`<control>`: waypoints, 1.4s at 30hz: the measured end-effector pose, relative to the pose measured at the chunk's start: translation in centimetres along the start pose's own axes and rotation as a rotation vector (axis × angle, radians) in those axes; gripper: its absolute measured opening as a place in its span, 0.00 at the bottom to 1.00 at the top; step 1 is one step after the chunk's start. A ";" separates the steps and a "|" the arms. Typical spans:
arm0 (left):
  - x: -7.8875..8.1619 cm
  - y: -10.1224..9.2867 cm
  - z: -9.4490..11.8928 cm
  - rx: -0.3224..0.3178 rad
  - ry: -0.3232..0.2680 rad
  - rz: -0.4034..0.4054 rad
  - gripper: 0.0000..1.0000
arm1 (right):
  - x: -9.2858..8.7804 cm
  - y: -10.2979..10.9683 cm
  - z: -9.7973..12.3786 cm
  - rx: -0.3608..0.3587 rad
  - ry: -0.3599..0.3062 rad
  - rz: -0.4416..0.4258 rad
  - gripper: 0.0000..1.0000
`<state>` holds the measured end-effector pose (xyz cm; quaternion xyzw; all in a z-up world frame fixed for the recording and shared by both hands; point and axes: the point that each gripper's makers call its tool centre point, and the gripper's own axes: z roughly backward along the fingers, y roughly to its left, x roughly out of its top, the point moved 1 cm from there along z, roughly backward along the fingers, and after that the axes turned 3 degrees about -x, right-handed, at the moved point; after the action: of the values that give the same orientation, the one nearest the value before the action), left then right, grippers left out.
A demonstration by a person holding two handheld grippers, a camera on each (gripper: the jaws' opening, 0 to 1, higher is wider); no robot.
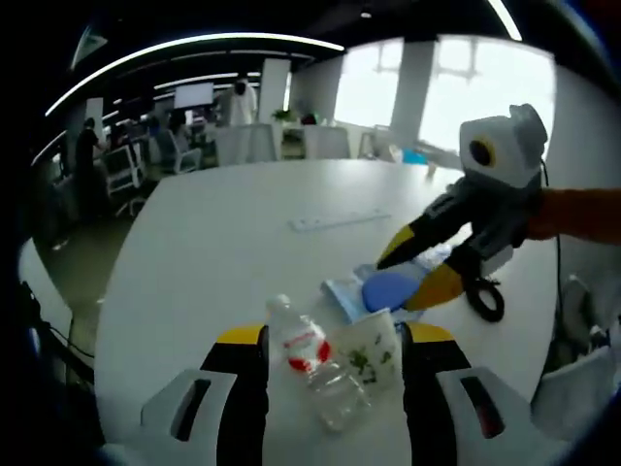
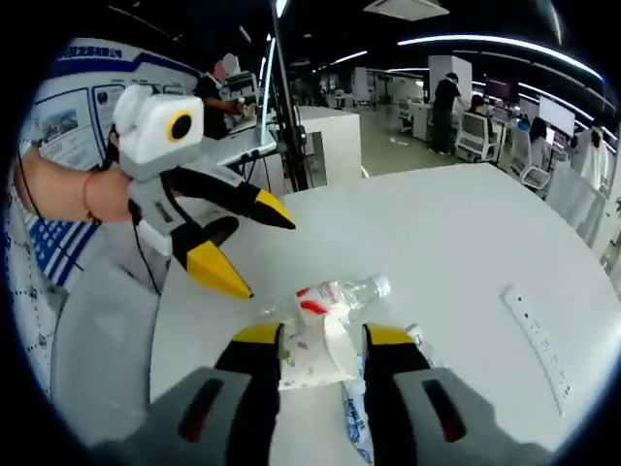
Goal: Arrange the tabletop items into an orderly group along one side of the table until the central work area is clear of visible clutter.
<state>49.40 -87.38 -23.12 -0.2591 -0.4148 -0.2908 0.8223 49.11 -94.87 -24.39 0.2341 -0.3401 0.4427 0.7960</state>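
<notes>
Left gripper view: bottle [image 1: 315,364] lies flat, cap pointing away, between the released left gripper [image 1: 332,342].

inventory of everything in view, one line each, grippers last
plastic bottle: 1, clear with red label, lying on the table between the left gripper's jaws
paper cup: 1, white with green print, beside the bottle
blue packet: 1, blue, behind the cup
power strip: 1, white, farther out on the table
table: 1, white
left gripper: 1, yellow and black, open
right gripper: 1, yellow and black, open around the cup
</notes>
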 end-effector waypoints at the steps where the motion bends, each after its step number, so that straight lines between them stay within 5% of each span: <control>1: -0.1 0.1 0.1 0.001 -0.001 0.003 0.51 | -0.3 0.1 -0.3 0.017 0.028 0.020 0.31; 8: -0.3 0.4 0.2 -0.001 -0.010 0.018 0.50 | -1.9 0.5 -2.1 0.078 0.152 0.124 0.29; 25: -0.5 0.7 0.0 -0.014 -0.040 0.037 0.46 | -3.8 0.5 -3.9 0.203 0.285 0.131 0.22; 42: -0.2 0.3 -0.6 -0.039 -0.057 0.045 0.44 | -4.0 4.0 -3.1 0.329 0.316 0.128 0.06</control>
<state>49.82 -87.58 -23.67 -0.2923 -0.4264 -0.2726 0.8114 45.22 -92.97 -29.20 0.2662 -0.1486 0.5731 0.7607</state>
